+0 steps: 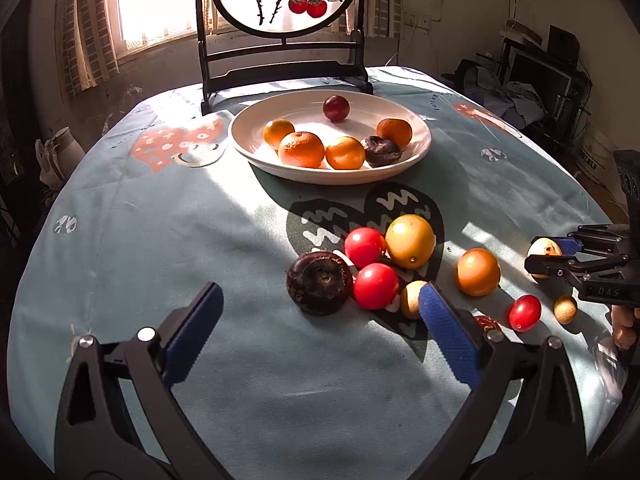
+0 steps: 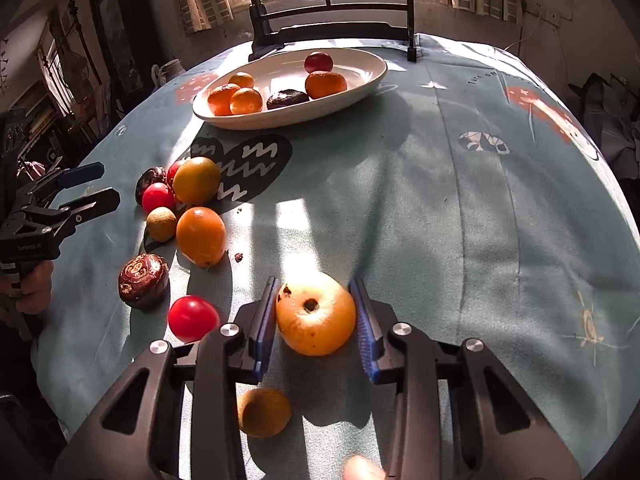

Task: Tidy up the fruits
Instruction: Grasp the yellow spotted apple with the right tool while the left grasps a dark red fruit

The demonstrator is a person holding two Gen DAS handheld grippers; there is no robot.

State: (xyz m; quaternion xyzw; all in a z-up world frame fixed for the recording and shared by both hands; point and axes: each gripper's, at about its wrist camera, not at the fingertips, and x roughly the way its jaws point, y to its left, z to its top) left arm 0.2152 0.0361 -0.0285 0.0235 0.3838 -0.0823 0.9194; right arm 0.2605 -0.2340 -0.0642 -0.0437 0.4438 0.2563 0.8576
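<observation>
A white plate (image 1: pixel 416 120) at the table's far side holds several oranges, a dark fruit and a red one; it also shows in the right wrist view (image 2: pixel 372 76). Loose fruit lies nearer: a dark wrinkled fruit (image 1: pixel 319 282), red tomatoes (image 1: pixel 375 285), a yellow orange (image 1: pixel 409 241) and an orange (image 1: pixel 478 272). My left gripper (image 1: pixel 320 320) is open and empty just short of that cluster. My right gripper (image 2: pixel 316 320) is shut on a yellow apple-like fruit (image 2: pixel 316 314), low over the cloth; it appears at the right edge of the left wrist view (image 1: pixel 556 256).
A dark framed round screen (image 1: pixel 280 20) stands behind the plate. A small brown fruit (image 2: pixel 264 412), a red tomato (image 2: pixel 193 318) and a dark fruit (image 2: pixel 143 280) lie by the right gripper. The blue patterned tablecloth (image 2: pixel 480 240) drops off at the round table's edges.
</observation>
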